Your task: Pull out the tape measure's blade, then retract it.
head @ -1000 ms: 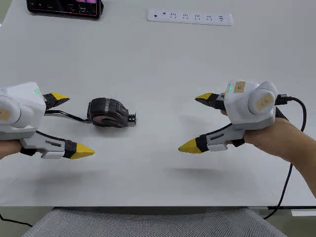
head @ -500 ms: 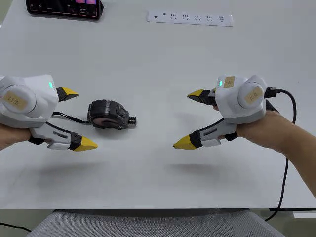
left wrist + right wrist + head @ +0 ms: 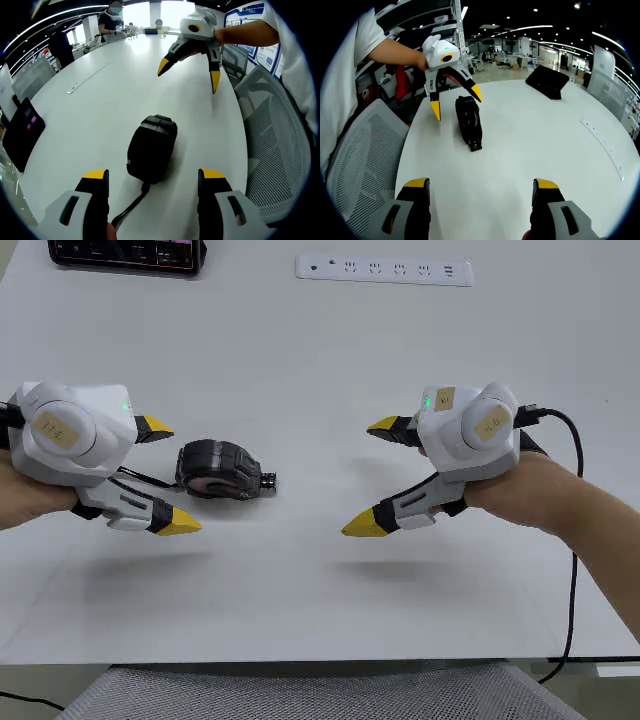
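A white power strip (image 3: 383,270) and a dark screen (image 3: 127,253) lie at the table's (image 3: 300,370) far edge, well apart from the work. The black tape measure (image 3: 218,470) lies on the table just ahead of the left tongs (image 3: 170,476). Its strap runs back between their spread jaws, which stand clear of its case. The right tongs (image 3: 362,477), also spread wide and holding nothing, face it across bare table.

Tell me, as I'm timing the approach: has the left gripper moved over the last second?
Yes. Measured against the tape measure, which lies where it did on the table, the left gripper has shifted right, toward it, fingers open.
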A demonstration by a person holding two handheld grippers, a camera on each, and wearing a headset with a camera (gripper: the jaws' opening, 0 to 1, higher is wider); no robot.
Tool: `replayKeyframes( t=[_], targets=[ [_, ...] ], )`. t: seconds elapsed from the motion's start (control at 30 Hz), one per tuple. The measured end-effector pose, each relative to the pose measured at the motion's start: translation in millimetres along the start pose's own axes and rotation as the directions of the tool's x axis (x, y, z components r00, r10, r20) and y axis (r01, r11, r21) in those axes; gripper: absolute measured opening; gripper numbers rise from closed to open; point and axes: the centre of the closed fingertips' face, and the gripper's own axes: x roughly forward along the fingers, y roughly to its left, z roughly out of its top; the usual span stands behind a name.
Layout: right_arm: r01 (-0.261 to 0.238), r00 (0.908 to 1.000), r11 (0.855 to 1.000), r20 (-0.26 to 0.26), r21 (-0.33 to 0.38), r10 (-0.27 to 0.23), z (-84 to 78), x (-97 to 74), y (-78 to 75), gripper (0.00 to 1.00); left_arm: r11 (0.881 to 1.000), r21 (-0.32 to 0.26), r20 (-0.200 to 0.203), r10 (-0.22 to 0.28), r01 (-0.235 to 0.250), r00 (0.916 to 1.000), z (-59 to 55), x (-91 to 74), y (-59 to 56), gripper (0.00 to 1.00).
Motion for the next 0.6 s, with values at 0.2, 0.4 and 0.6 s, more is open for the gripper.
replayKeyframes(
  t=[0.2,0.4,0.6],
  targets=[
    [-0.01,0.9999,1.0,0.005,0.002,0.01,3.1,5.6,0.4,0.83,1.0,0.007,-0.015,-0.016,0.016,0.9998,0.6,6.8,2.2,0.63],
    [-0.019,0.9998,1.0,0.007,0.002,0.019,3.9,9.4,0.3,0.83,0.999,0.011,-0.024,-0.03,0.031,0.9992,0.5,13.0,2.1,0.58],
    [-0.025,0.9996,1.0,0.01,0.004,0.025,4.2,12.1,0.3,0.83,0.998,0.02,-0.036,-0.051,0.052,0.9981,1.0,19.1,0.5,0.52]
  ],
)
